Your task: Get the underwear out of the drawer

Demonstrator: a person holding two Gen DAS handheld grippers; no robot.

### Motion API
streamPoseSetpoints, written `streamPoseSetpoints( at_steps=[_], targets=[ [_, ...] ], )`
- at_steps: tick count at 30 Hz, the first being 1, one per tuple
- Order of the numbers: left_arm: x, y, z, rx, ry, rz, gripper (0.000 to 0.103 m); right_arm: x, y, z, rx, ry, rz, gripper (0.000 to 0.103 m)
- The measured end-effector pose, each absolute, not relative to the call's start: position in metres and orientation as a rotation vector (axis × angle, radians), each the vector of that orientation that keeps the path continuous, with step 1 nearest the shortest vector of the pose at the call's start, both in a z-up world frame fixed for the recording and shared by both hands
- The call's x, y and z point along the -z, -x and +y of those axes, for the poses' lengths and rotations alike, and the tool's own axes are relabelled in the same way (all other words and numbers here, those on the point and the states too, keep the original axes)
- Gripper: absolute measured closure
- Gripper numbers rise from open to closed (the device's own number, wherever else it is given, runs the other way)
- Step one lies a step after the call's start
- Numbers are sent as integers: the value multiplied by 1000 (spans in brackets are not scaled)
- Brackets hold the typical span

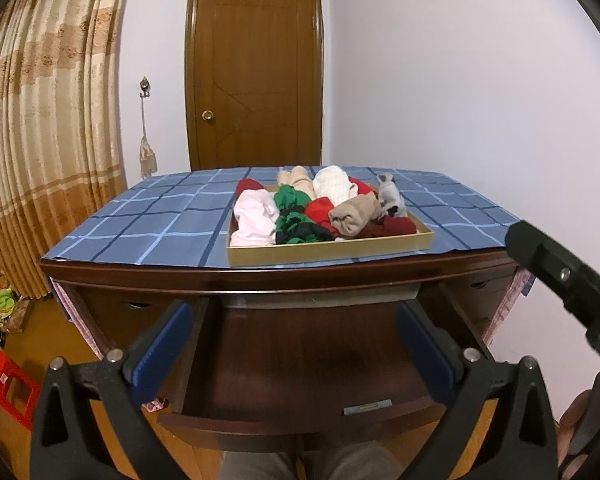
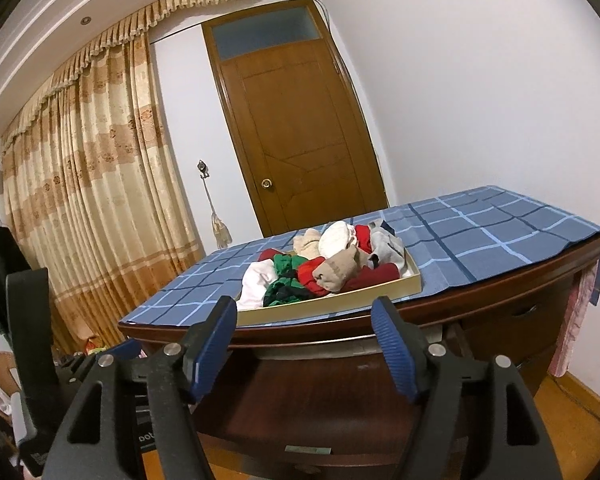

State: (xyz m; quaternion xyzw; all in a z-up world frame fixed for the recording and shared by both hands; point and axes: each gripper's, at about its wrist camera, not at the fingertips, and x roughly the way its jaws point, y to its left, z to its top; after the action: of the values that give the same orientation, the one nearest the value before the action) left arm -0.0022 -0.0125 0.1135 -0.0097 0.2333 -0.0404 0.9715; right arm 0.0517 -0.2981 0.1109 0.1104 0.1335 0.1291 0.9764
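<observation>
Open drawer (image 1: 300, 364) with bare wooden floor, front edge partly hidden behind left gripper (image 1: 296, 344), heaped underwear (image 1: 320, 212) in shallow tray (image 1: 332, 252) on checked cloth (image 1: 148, 220), tray's long side along desk front, single pieces hard to separate, right gripper (image 2: 306, 344) and left both spread wide, nothing between.

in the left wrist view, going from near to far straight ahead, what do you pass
Left gripper → open drawer → desk edge → tray of folded clothes → blue checked cloth → wooden door.
</observation>
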Motion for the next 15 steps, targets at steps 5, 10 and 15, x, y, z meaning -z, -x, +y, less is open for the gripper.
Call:
streamPoseSetpoints(
  at_steps=[5, 10, 15],
  targets=[
    [-122, 9, -9, 31, 24, 451, 0, -115, -40, -297, -256, -206, 241, 30],
    [-129, 15, -12, -23, -25, 406, 0, -121, -34, -302, -246, -222, 214, 30],
    [-133, 18, -14, -13, -40, 395, 0, -123, -32, -305, -249, -227, 204, 29]
  ],
)
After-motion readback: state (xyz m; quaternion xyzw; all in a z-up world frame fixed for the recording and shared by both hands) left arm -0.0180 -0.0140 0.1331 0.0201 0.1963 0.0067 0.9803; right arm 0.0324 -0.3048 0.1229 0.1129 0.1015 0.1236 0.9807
